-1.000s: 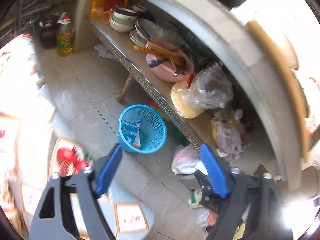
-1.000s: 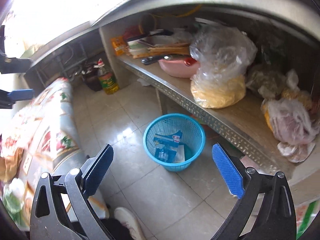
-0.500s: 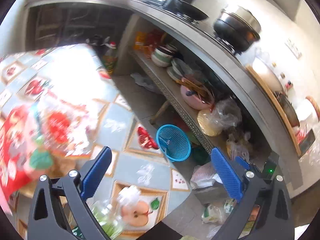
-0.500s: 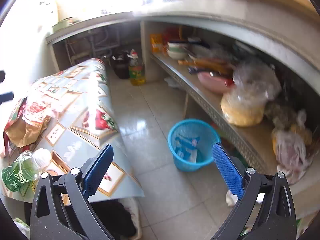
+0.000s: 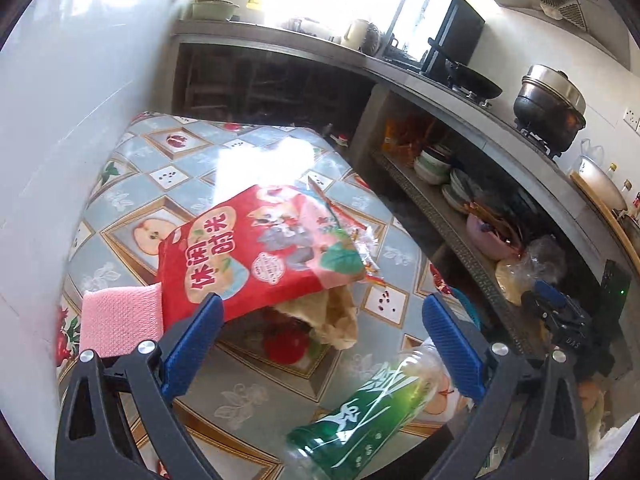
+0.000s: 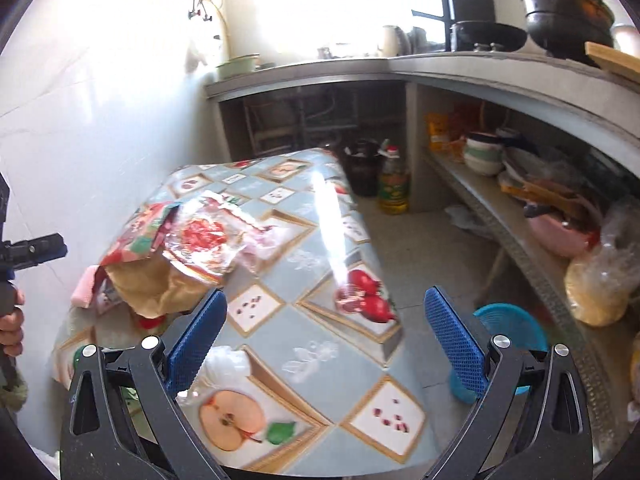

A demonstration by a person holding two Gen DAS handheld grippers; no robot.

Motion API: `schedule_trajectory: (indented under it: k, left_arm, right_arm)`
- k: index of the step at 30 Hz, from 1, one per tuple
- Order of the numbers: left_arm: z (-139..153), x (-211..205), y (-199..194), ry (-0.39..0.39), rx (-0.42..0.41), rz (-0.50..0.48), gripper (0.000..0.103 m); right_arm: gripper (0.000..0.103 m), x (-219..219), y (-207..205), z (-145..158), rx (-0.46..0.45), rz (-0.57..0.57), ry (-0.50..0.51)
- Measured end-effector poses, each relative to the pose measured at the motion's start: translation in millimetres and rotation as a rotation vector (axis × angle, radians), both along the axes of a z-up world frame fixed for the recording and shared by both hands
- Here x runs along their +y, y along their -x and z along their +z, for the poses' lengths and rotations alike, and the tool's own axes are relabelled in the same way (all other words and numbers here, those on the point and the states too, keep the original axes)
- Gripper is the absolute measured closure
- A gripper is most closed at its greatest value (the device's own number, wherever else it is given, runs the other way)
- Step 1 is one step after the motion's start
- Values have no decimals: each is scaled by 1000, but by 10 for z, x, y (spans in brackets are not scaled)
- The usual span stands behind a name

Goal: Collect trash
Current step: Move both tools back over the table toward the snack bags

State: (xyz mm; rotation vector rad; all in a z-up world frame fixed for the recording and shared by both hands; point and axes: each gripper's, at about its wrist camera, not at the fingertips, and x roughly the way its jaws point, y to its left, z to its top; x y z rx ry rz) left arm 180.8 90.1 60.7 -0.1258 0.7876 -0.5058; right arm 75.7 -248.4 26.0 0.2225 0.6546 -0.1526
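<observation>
Indoors — fruit-print tablecloth [image 5: 256, 392], grey kitchen counter [image 6: 480, 70], tiled floor [image 6: 416, 248]

Patterned table [image 5: 256, 396], snack bag [image 5: 256, 256], bottle [image 5: 360, 432]

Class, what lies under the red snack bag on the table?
Under the red snack bag a crumpled brown paper bag pokes out, beside a pink cloth. Anything further beneath is covered.

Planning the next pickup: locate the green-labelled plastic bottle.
In the left wrist view the green-labelled bottle lies on its side at the table's near edge, lower right, below the red snack bag.
</observation>
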Motion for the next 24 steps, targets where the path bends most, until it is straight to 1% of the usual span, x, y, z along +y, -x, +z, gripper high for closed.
schedule_trajectory:
  k: [3, 6, 7, 8, 9, 11, 14, 16, 19, 20, 21, 23, 24]
  left_arm:
    - [-61, 30, -126, 3, 13, -7, 6]
    - [-89, 1, -333, 9, 15, -23, 6]
    - [-103, -45, -385, -1, 8, -31, 6]
    - [-116, -100, -432, -28, -6, -35, 6]
    - [-135, -167, -451, -65, -24, -40, 6]
    - [-212, -330, -486, -182, -65, -68, 6]
    - [-378, -606, -444, -409, -171, -104, 6]
    - [-524, -746, -405, -548, -242, -125, 6]
    - [-724, -910, -363, -713, -321, -153, 6]
    - [-779, -935, -369, -752, -339, -145, 7]
    - [-817, -942, -384, -775, -349, -138, 13]
    - [-826, -916, -425, -767, -352, -129, 18]
    - [-802, -908, -434, -753, -350, -122, 24]
  right_arm:
    - [8, 154, -212, -37, 17, 61, -50]
    - [8, 275, -374, -38, 26, 106, -89]
    - [8, 301, -422, -25, 25, 116, -89]
    - [8, 331, -477, -17, 25, 124, -83]
    - [8, 348, -513, -9, 27, 128, -80]
    - [8, 360, -576, 5, 34, 143, -92]
    - [8, 380, -667, 18, 42, 162, -105]
    - [8, 412, -698, 29, 46, 175, -99]
    - [8, 439, -716, 28, 57, 185, -93]
    - [8, 446, -719, 24, 60, 187, -93]
    - [8, 454, -722, 21, 63, 189, -93]
    - [8, 462, -721, 24, 64, 192, -90]
    - [8, 466, -728, 24, 65, 196, -91]
